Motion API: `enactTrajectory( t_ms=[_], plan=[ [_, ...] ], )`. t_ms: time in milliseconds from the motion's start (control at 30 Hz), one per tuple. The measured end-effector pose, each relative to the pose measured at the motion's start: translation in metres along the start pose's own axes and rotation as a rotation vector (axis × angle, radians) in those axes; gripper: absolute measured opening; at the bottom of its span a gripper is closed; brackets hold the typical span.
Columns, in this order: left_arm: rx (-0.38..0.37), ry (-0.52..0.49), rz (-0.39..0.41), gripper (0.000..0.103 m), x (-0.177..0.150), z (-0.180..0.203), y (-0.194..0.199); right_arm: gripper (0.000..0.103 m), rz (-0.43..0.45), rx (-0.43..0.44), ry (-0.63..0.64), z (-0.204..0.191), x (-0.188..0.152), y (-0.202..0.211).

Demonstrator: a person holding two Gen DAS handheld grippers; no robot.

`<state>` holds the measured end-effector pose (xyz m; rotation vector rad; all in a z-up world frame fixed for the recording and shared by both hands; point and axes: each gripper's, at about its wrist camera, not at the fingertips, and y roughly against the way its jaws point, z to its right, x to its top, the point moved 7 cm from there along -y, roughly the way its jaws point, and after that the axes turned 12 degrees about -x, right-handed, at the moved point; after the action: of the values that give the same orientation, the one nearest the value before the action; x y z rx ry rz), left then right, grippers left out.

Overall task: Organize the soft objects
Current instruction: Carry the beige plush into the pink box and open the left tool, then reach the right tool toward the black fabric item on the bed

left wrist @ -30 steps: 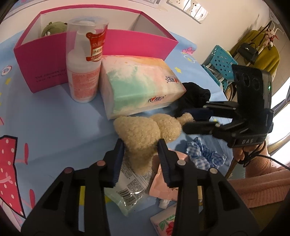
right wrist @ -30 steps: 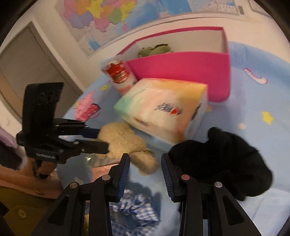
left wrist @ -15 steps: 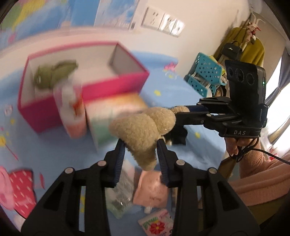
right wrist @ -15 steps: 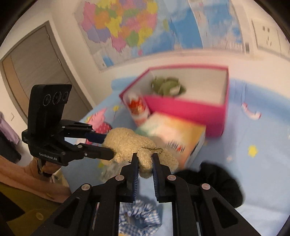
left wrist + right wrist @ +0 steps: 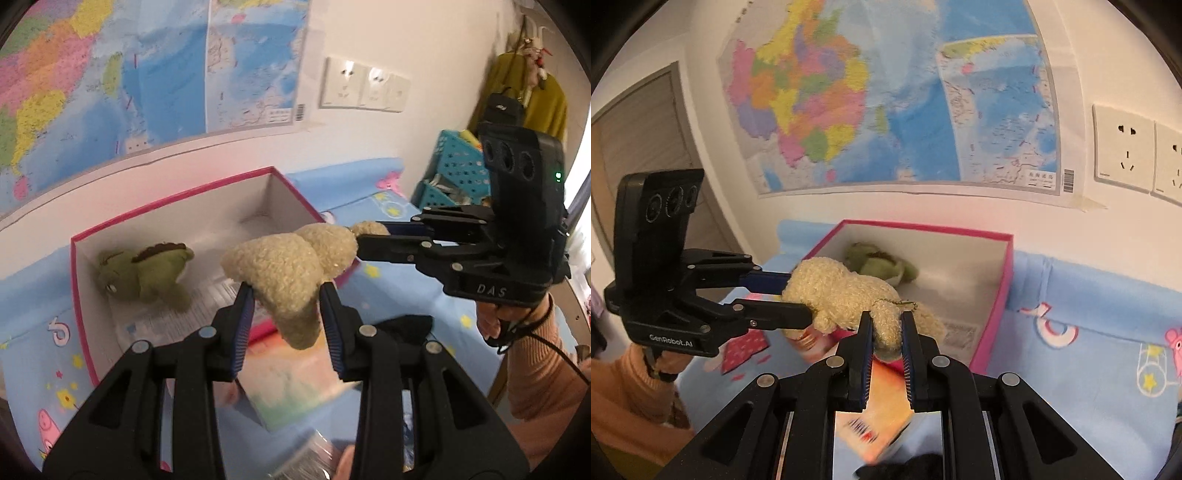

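Below, tissue pack (image 5: pixel 295 384) blurred behind tongs (image 5: pixel 286 325) gripping plush (image 5: pixel 284 269).

My right gripper (image 5: pixel 373 236) body: "DAS", seen from my left wrist.
My left gripper (image 5: pixel 798 295) body: "GenRobot.AI", seen from my right wrist.
Wall map (image 5: pixel 886 92) ahead of both tools: print too small to read.

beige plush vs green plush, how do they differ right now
The beige plush hangs in the air, clamped by the left gripper and right gripper; the green plush lies untouched inside the pink box. The beige one is curly and pale, the green one smoother with a dark back ridge. Both are soft toys.
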<state>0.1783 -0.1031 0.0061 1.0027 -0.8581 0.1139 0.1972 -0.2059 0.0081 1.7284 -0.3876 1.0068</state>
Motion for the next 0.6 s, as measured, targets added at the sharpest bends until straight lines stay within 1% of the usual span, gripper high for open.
enactTrajectory(
  t_ms=[167, 367, 433, 467, 500, 533, 600],
  plan=[
    [0.045, 0.016, -0.065, 0.038, 0.004, -0.018, -0.030, 0.013, -0.046, -0.045, 0.013, 0.010, 0.003, -0.029],
    [0.058, 0.029, -0.127, 0.038, -0.001, -0.028, -0.055, 0.015, -0.092, -0.103, 0.040, 0.018, -0.001, -0.049],
    [0.067, 0.032, -0.141, 0.039, -0.002, -0.030, -0.059, 0.017, -0.109, -0.126, 0.045, 0.021, -0.002, -0.055],
    [0.080, 0.038, -0.145, 0.039, -0.002, -0.032, -0.061, 0.021, -0.119, -0.130, 0.042, 0.023, -0.003, -0.058],
    [0.089, 0.043, -0.149, 0.040, -0.002, -0.034, -0.062, 0.029, -0.128, -0.141, 0.039, 0.024, -0.004, -0.060],
    [0.091, 0.044, -0.150, 0.040, -0.003, -0.034, -0.062, 0.032, -0.129, -0.148, 0.040, 0.025, -0.005, -0.060],
    [0.078, 0.033, -0.146, 0.041, -0.003, -0.031, -0.061, 0.032, -0.114, -0.147, 0.038, 0.024, -0.006, -0.055]
  ],
)
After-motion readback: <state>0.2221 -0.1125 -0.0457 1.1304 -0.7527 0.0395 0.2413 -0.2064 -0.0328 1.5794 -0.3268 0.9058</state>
